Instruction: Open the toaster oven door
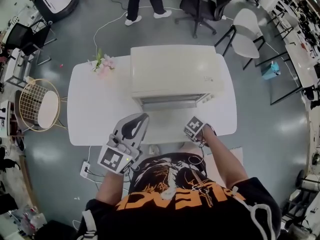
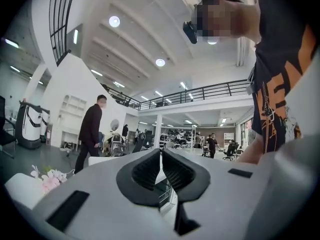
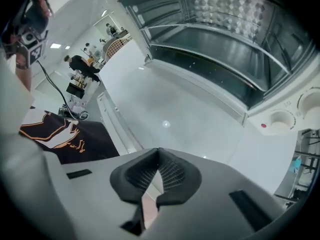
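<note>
White table [image 1: 85, 109] mid-frame, one toaster oven [image 1: 175, 71], rack [image 3: 215, 59] and two knobs [image 3: 281, 118] showed only in right gripper view, left gripper [image 2: 161, 151] and right gripper [image 3: 158, 151] both pressed together.

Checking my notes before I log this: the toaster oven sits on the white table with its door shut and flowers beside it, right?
No, the door is open, folded down flat; the right gripper view looks straight at the rack inside. The toaster oven does sit on the white table with flowers beside it.
</note>
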{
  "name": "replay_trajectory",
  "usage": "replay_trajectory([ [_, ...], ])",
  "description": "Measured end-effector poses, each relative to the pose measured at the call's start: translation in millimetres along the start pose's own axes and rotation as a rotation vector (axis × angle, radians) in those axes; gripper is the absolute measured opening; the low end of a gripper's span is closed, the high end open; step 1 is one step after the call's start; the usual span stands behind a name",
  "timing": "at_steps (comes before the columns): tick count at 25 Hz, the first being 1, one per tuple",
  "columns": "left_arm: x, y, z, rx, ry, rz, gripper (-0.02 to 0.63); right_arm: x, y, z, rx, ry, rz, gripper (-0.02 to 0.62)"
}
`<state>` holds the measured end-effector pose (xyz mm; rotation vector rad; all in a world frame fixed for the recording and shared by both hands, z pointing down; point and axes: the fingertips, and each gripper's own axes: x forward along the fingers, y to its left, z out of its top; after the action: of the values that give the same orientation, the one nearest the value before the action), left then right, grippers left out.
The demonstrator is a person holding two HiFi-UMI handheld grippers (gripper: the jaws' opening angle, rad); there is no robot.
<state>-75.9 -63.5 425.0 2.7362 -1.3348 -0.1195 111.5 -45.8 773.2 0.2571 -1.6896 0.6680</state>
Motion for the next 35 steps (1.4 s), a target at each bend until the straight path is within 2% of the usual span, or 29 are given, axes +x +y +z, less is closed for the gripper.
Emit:
replay_trajectory([
  [8,-0.5,-2.3,0.0,0.006,0.003,-0.006,0.034,28.7,-7.5,-9.9,0.043,0.009,-0.027,0.014],
  [14,-2.4,-2.5,-3.8,0.004,0.008,-0.006,0.034,30.1,-9.2,-8.3,0.086,-0.037,-0.002,0.014],
  [17,-2.4,-4.4,-1.9,0.004,0.006,-0.011,0.034,23.4,-12.0,-4.2,0.092,-0.086,-0.053,0.014],
  [19,-3.3,-4.6,-1.5,0.008,0.006,-0.012,0.034,7.7,-14.7,10.4,0.111,-0.198,-0.087,0.014],
  [21,-4.0,-3.6,-2.8,0.008,0.007,-0.011,0.034,-17.9,-14.4,33.6,0.121,-0.358,-0.099,0.014],
  [27,1.1,-6.1,-1.0,0.008,0.005,-0.017,0.034,-123.3,-7.3,95.9,0.047,-0.777,-0.178,0.014],
  [31,6.3,-11.3,3.8,0.021,0.001,-0.023,0.034,-191.8,8.8,121.2,-0.015,-0.974,-0.223,0.013],
  [35,10.8,-7.1,3.3,0.033,0.018,0.012,0.031,-251.8,40.5,134.8,-0.107,-1.156,-0.248,0.014],
])
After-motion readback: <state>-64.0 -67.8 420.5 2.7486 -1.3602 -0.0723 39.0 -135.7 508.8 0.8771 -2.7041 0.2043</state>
